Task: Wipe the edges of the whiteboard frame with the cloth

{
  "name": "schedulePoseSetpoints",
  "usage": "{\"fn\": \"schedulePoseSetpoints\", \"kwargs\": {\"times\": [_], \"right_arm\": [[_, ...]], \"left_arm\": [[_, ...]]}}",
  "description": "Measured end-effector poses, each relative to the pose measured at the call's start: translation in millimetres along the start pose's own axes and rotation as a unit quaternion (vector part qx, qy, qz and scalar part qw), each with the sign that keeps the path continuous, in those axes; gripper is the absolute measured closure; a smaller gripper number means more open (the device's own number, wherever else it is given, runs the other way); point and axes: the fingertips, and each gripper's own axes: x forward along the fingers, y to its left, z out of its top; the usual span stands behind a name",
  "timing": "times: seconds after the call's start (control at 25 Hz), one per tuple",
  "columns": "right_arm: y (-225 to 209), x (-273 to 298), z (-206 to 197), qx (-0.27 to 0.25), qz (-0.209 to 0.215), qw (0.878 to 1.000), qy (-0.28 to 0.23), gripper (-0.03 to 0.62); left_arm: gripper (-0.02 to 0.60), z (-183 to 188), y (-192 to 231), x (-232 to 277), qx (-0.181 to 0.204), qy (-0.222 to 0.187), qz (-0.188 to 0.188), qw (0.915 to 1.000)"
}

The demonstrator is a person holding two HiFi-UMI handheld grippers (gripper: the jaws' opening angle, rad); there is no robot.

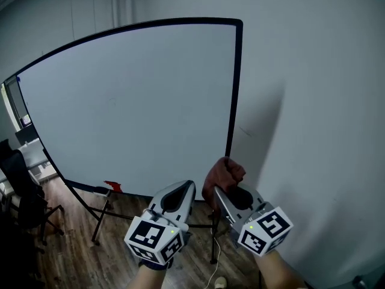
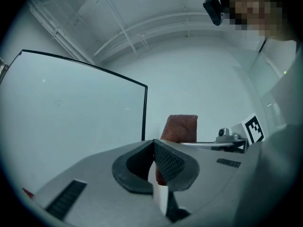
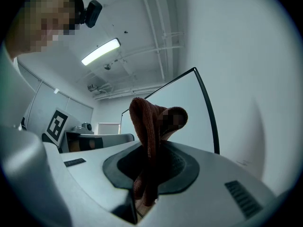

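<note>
The whiteboard (image 1: 132,101) stands on a stand, with a thin black frame (image 1: 233,95) around it. My right gripper (image 1: 218,192) is shut on a brown-red cloth (image 1: 224,174), which bunches above the jaws right at the lower end of the frame's right edge. In the right gripper view the cloth (image 3: 149,122) hangs clamped between the jaws of the right gripper (image 3: 151,150), with the frame edge (image 3: 208,110) just behind. My left gripper (image 1: 185,186) is shut and empty, just left of the cloth. The left gripper view shows its closed jaws (image 2: 154,144) and the cloth (image 2: 180,128) beyond.
A small red item (image 1: 112,186) lies on the board's bottom ledge. The stand's legs (image 1: 99,221) rest on a wooden floor with a white cable (image 1: 213,270). A black office chair (image 1: 24,203) and desks are at the left. A pale wall (image 1: 313,101) lies behind and to the right.
</note>
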Motion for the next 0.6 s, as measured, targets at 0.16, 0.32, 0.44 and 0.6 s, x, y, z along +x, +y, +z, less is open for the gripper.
{"fn": "schedulePoseSetpoints", "kwargs": {"times": [0.16,0.32,0.44,0.6], "right_arm": [[-25,20,25,-0.024,0.007,1.000,-0.016,0.530],[-51,30,75,-0.057,0.019,0.997,-0.039,0.530],[-76,23,145,-0.098,0.016,0.993,-0.067,0.528],[-106,11,248,-0.149,-0.003,0.981,-0.121,0.530]], "left_arm": [[0.574,25,8,36,0.015,-0.017,-0.004,0.9997],[0.574,69,-1,74,0.039,-0.038,-0.008,0.9985],[0.574,116,-22,100,0.051,-0.052,-0.010,0.9973],[0.574,170,-47,129,0.061,-0.070,-0.013,0.9956]]}}
